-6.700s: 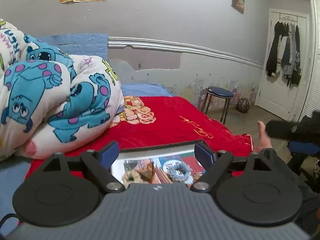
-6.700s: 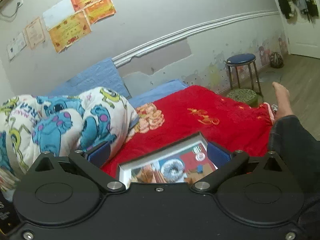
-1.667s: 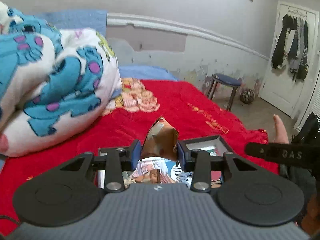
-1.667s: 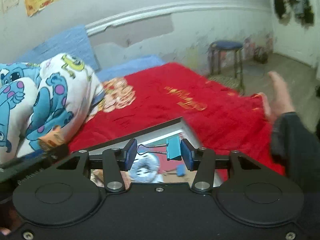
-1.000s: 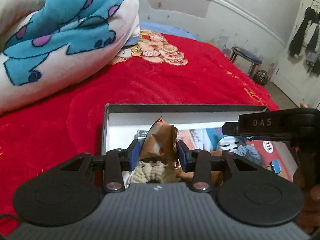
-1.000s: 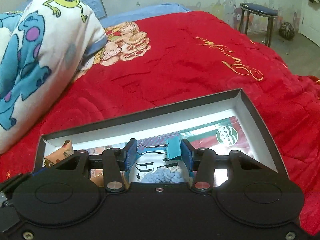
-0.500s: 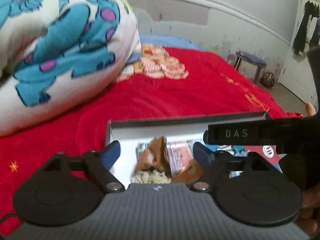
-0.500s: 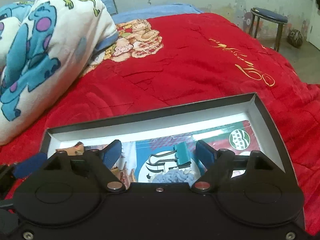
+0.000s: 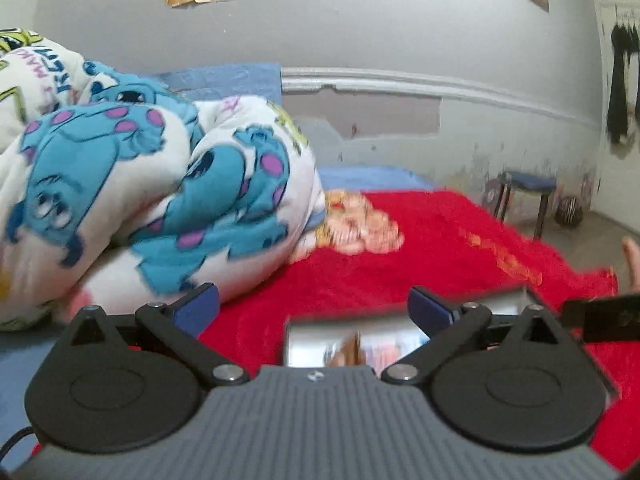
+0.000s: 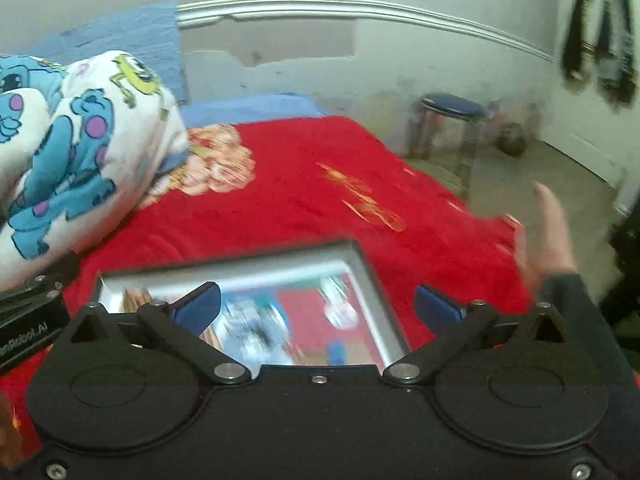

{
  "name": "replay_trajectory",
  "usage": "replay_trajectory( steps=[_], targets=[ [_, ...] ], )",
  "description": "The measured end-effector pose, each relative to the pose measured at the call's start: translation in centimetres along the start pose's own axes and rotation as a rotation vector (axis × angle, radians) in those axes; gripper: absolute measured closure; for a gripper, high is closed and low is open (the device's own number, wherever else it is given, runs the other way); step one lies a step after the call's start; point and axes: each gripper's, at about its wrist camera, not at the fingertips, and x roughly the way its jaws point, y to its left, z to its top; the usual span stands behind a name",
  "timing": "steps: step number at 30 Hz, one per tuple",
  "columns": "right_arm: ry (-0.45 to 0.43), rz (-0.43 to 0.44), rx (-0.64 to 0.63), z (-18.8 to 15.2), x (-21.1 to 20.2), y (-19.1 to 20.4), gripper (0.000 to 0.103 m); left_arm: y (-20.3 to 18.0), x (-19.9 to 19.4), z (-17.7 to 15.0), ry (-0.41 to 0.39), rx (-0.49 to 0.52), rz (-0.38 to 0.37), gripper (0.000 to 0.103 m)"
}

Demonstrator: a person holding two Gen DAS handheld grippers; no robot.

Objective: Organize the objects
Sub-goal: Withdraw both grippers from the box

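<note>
A shallow box (image 9: pixel 304 340) (image 10: pixel 240 266) with a dark rim lies on the red blanket, its contents blurred. A brown snack packet (image 9: pixel 352 350) (image 10: pixel 132 298) lies in its left end. A light blue knitted piece (image 10: pixel 256 332) and a small blue clip (image 10: pixel 336 348) lie nearer the middle. My left gripper (image 9: pixel 316 308) hovers above the box's left end, jaws opening wide with nothing between them. My right gripper (image 10: pixel 318 304) hangs over the box's middle, jaws also opening and holding nothing.
A bunched cartoon duvet (image 9: pixel 140 184) (image 10: pixel 72 152) fills the bed's left side. The red blanket (image 9: pixel 420 248) spreads beyond the box. A person's bare foot (image 10: pixel 548 232) rests at the bed's right edge. A blue stool (image 10: pixel 452 108) stands by the wall.
Both grippers opened and let go: the packet and the clip now lie in the box. Both have lifted and tilted up, so the box sits lower in each view.
</note>
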Motion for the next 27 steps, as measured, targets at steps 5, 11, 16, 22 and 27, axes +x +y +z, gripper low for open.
replay_trajectory(
  steps=[5, 11, 16, 22, 27],
  targets=[
    [-0.008, 0.009, 0.08, -7.0, -3.3, -1.9, 0.0, 0.9, -4.7, -6.4, 0.067, 0.023, -0.096, 0.0],
    [0.054, 0.089, -0.023, -14.8, -2.1, -1.6, 0.0, 0.9, -5.7, -11.1, 0.223, -0.043, -0.011, 0.0],
    [0.101, 0.116, -0.046, -17.6, 0.0, -1.2, 0.0, 0.1, -4.3, -12.2, 0.176, 0.01, 0.09, 0.0],
    [-0.019, 0.068, -0.059, -19.6, -0.2, -0.5, 0.0, 0.3, -2.7, -13.2, 0.274, -0.006, 0.083, 0.0],
    [-0.038, 0.03, -0.096, -20.1, -0.4, 0.2, 0.0, 1.2, -2.7, -13.8, 0.303, -0.073, 0.095, 0.0]
  ],
)
